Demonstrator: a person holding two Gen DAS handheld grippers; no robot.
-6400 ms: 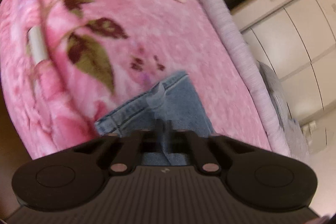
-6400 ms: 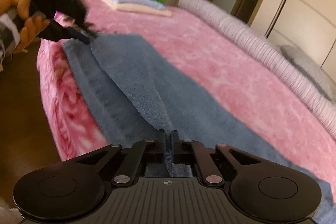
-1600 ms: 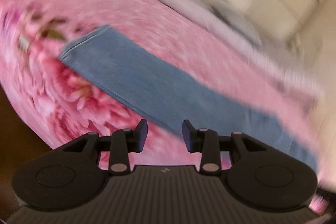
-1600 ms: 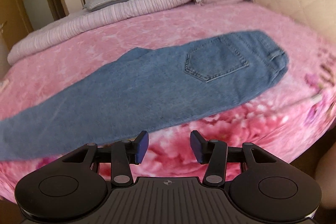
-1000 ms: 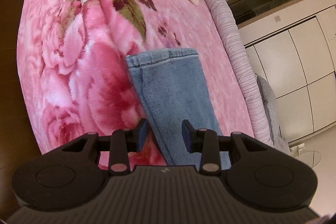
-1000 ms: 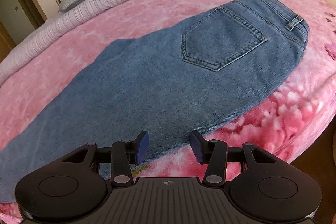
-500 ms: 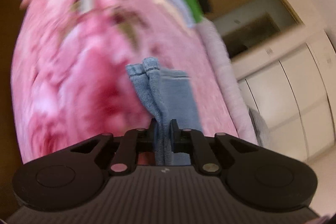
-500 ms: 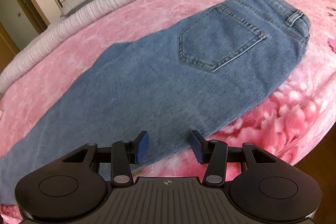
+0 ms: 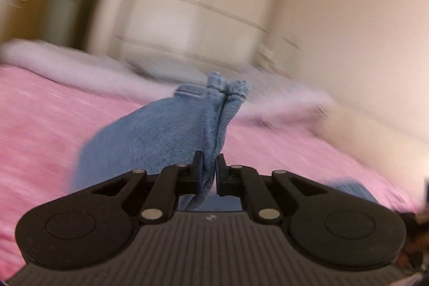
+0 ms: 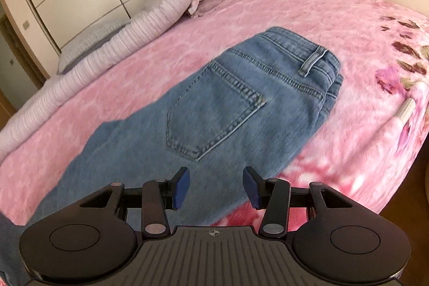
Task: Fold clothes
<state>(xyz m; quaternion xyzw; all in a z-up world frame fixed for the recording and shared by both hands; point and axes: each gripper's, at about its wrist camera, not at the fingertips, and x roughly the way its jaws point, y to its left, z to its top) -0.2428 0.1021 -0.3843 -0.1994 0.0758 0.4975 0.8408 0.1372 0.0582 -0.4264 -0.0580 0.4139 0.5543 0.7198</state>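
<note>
One pair of jeans lies flat on the pink bed, folded lengthwise, back pocket up, waistband toward the flowered edge. The leg end is lifted clear of the bed and bunched between the closed fingers of the left hand-held gripper, which is clamped on the denim. The right hand-held gripper hovers over the thigh area just below the pocket, its fingers spread apart and gripping nothing.

Risks from this state:

1. Slip. The left grip takes a thick, gathered wad near the hem. A fast swing toward the waistband could pull one layer free, and the legs would separate.
2. Drag. Nothing pins the seat of the jeans. Tension from the lifted leg could slide the whole garment across the plush cover, toward the bed edge.
3. Skewed fold. The left view is motion-blurred, so alignment of the hem with the waistband cannot be confirmed; an off-axis drop would leave a crooked crease.
</note>
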